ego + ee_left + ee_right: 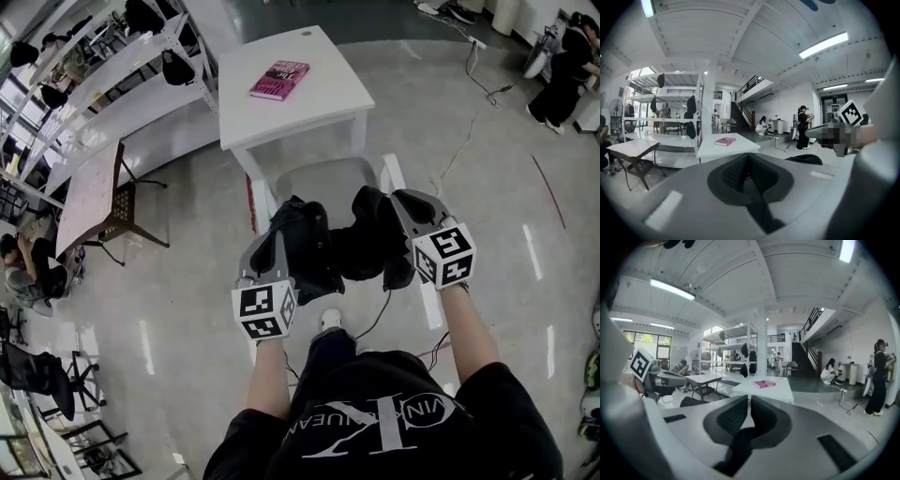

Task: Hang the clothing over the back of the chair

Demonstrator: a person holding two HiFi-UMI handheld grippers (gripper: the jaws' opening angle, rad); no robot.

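Left gripper (277, 234) and right gripper (398, 202) each clamped shut on black garment (314, 248), above white chair (323, 178), pink book (279, 80) on white table (319, 61) beyond.

A pale, glossy concrete floor (187, 281) spreads out below me, catching streaks of the overhead light. Straight ahead stands a white table (319, 108) carrying a pink book (279, 80). Off to my left is a brown-topped table (89, 197) on dark legs. White shelving (670, 101) holds dark bags along the windowed side. A dark staircase (802, 357) climbs to a railed upper level, and strip lights (824, 45) glow on the white ribbed ceiling.
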